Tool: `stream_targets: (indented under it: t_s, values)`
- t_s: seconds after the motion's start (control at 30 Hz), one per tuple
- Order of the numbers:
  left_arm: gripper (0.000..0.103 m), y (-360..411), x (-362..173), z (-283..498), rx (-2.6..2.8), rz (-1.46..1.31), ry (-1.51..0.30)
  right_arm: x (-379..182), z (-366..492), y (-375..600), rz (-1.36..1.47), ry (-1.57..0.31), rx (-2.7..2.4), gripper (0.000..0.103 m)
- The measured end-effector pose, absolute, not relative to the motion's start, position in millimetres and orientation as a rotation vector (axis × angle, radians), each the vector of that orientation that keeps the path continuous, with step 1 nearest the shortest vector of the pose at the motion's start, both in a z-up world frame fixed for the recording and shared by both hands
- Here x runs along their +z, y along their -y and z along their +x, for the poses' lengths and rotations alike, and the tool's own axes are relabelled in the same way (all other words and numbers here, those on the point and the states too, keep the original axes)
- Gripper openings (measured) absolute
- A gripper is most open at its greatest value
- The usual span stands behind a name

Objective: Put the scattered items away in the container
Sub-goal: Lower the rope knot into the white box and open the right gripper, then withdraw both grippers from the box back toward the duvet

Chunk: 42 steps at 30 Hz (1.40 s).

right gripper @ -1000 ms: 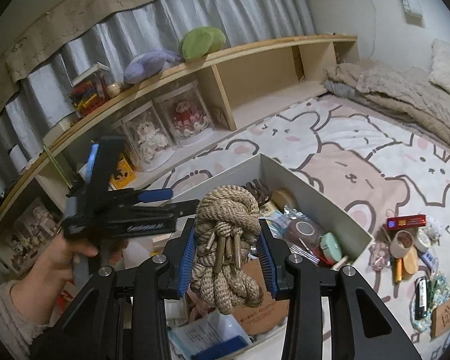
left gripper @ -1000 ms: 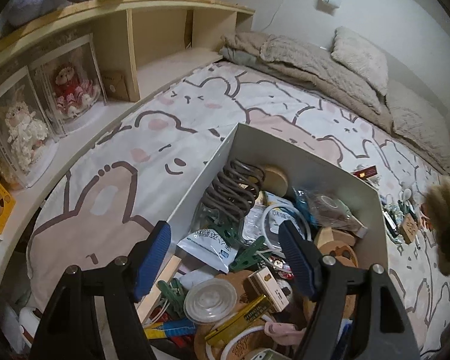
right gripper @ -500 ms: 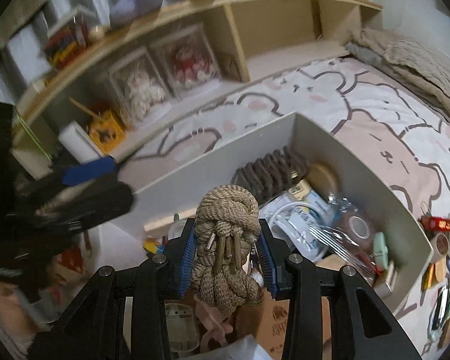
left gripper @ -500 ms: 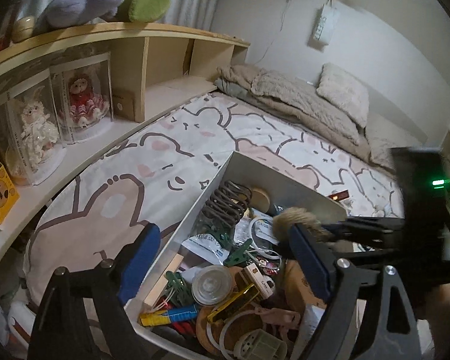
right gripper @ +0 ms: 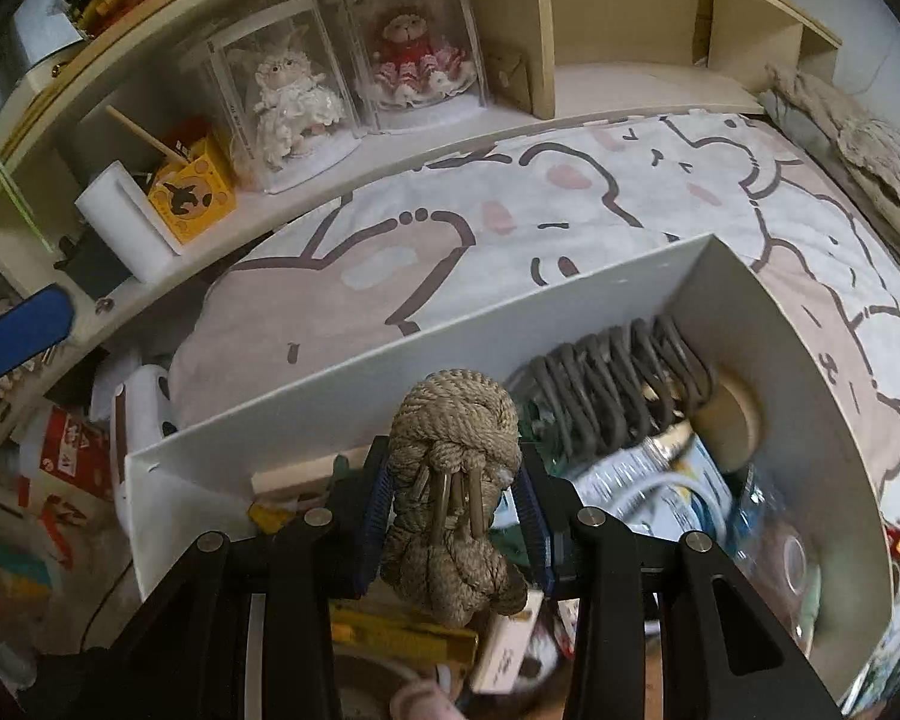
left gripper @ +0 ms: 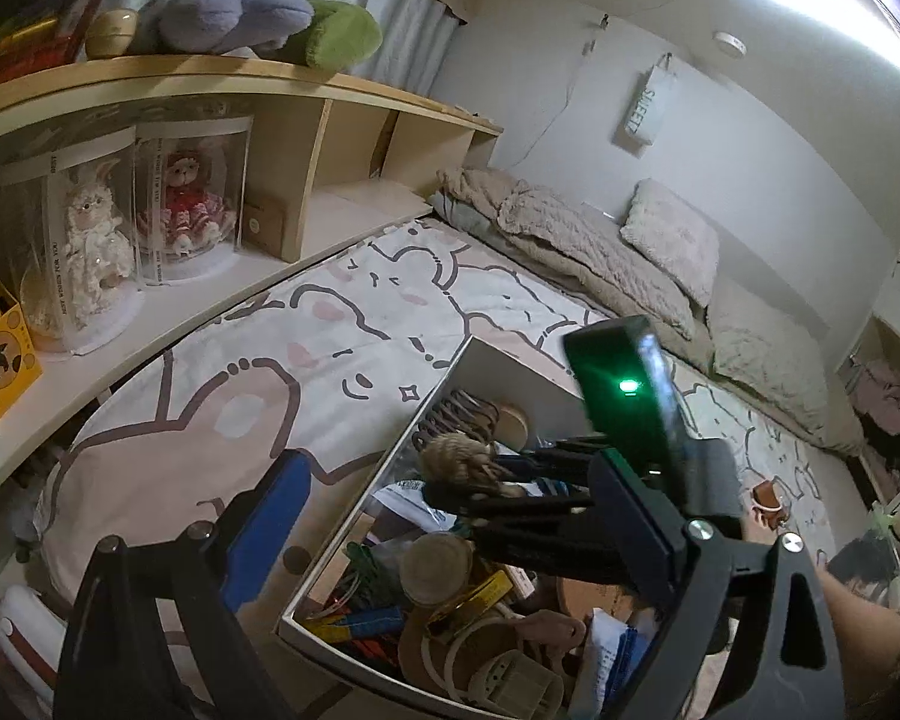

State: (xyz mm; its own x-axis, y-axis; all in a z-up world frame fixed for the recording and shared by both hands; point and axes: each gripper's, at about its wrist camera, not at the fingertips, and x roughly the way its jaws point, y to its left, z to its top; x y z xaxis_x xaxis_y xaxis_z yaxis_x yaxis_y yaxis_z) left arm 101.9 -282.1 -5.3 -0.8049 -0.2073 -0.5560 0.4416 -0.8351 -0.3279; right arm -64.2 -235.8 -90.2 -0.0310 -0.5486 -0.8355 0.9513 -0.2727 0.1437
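Observation:
My right gripper [right gripper: 456, 510] is shut on a knotted tan rope bundle [right gripper: 453, 450] and holds it over the white box [right gripper: 330, 384], above the clutter inside. In the left wrist view the rope bundle [left gripper: 456, 462] and the right gripper reach into the box [left gripper: 390, 468] from the right. The box holds a grey coil of hangers [right gripper: 618, 366], a round wooden piece [right gripper: 729, 420], packets and small items. My left gripper [left gripper: 450, 528] is open and empty, hanging above the box's near left wall; its right finger is hidden behind the right gripper.
The box sits on a bed with a bear-print sheet [left gripper: 342, 324]. A wooden shelf [right gripper: 540, 18] with two doll cases [right gripper: 354, 66] runs along the left. Blankets and pillows [left gripper: 618, 246] lie at the far end. Small items lie on the sheet right of the box [left gripper: 768, 498].
My right gripper has carried the rope bundle down and forward over the box. My left gripper has pulled back and tilted up, so more of the room shows.

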Motion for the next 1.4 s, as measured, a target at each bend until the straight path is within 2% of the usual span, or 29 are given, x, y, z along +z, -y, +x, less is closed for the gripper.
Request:
stream_targets:
  t_s: [0.07,0.13,0.17,0.2,0.93,1.0,1.4]
  values:
    - [0.095,282,-5,103,-2.619,0.726,-0.644,-91,-65,238,0.992,-0.569,-1.618,0.041]
    - [0.095,280,-4,104,-2.625,0.721,-0.642,-90,-66,239,0.99,-0.564,-1.629,0.069]
    - [0.095,280,-3,105,-2.627,0.717,-0.642,-88,-67,237,0.982,-0.56,-1.636,0.096]
    - [0.095,279,-2,105,-2.628,0.714,-0.643,-86,-67,236,0.969,-0.561,-1.648,0.103]
    - [0.095,259,9,109,-2.619,0.697,-0.588,-48,-62,181,0.883,-0.46,-1.708,0.103]
    - [0.103,257,10,110,-2.616,0.691,-0.582,-43,-61,171,0.867,-0.444,-1.719,0.103]
    - [0.103,222,32,120,-2.602,0.615,-0.457,-8,-47,105,0.724,-0.346,-1.798,0.103]
